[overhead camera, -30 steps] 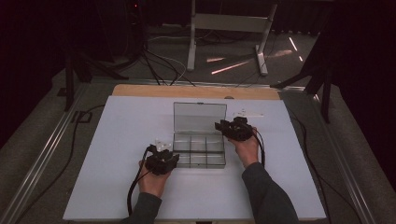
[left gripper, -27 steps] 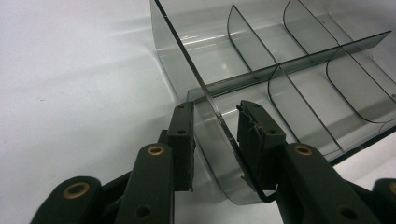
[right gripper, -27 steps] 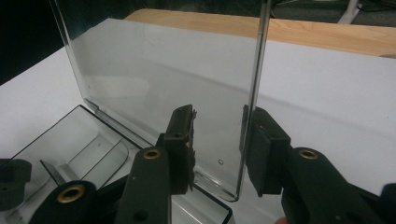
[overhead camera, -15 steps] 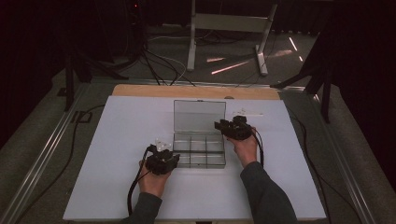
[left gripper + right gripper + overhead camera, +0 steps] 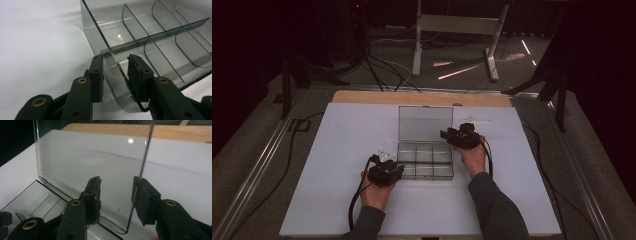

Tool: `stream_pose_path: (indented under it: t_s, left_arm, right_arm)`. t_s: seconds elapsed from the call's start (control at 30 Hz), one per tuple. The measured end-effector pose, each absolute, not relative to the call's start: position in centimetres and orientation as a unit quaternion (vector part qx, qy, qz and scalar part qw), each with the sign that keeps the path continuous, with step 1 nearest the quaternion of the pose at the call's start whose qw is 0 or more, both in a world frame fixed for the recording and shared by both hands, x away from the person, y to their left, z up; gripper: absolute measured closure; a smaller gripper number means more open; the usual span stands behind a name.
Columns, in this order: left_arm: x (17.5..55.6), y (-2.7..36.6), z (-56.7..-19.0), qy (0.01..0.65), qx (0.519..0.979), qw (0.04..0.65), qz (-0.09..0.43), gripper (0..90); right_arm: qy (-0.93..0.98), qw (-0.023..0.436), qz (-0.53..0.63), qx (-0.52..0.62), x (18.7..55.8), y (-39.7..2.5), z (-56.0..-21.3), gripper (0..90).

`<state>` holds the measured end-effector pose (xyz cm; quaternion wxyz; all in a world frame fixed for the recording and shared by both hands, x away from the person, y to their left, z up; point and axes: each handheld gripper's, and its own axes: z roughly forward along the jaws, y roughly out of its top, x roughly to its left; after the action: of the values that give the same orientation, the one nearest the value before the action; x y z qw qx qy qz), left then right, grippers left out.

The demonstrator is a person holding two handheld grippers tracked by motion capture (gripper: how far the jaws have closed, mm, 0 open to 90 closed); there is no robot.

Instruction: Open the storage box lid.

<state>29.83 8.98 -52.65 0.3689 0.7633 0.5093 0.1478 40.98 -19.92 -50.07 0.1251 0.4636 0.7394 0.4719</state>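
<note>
step in hand looks like closing the clear compartment box (image 5: 424, 160): lid (image 5: 424, 123) stands upright at the box's far edge, base lies flat on the white worktop (image 5: 337, 150).

nearest the person, the left tool (image 5: 115, 75) sits at the box's near-left corner. its jaws are apart and straddle the left side wall of the base, one pad outside the wall, one inside the near-left compartment. wall runs between them, no squeeze visible, likely there to steady the base.

compartments of the box look empty, curved dividers visible, nothing lying inside.

farther on, the right tool (image 5: 116, 197) is at the box's far-right, level with the lid. jaws apart, the lid's right edge stands between the pads, close to the right-hand pad; whether it touches, can't tell. not clamped.

beyond the box, a wooden strip (image 5: 422, 97) edges the worktop.

next move, my guess: right tool nips the lid edge or pushes it, then swings it toward the person and down on the hinge while left tool pins the base so it doesn't slide. lid is thin and slick, grip could slip.
</note>
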Motion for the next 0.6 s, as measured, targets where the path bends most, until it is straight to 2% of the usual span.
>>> stream_pose_path:
  t_s: [0.4, 0.6]
  left_arm:
    - [30.02, 8.89, -52.78, 0.508, 0.764, 0.37, 0.146, 69.0]
    - [29.87, 8.7, -52.71, 0.51, 0.763, 0.37, 0.146, 67.1]
  right_arm:
    - [0.74, 0.111, 0.45, 0.489, 41.29, -19.95, -50.7, 50.7]
    - [0.739, 0.096, 0.442, 0.5, 41.47, -19.89, -50.94, 46.3]
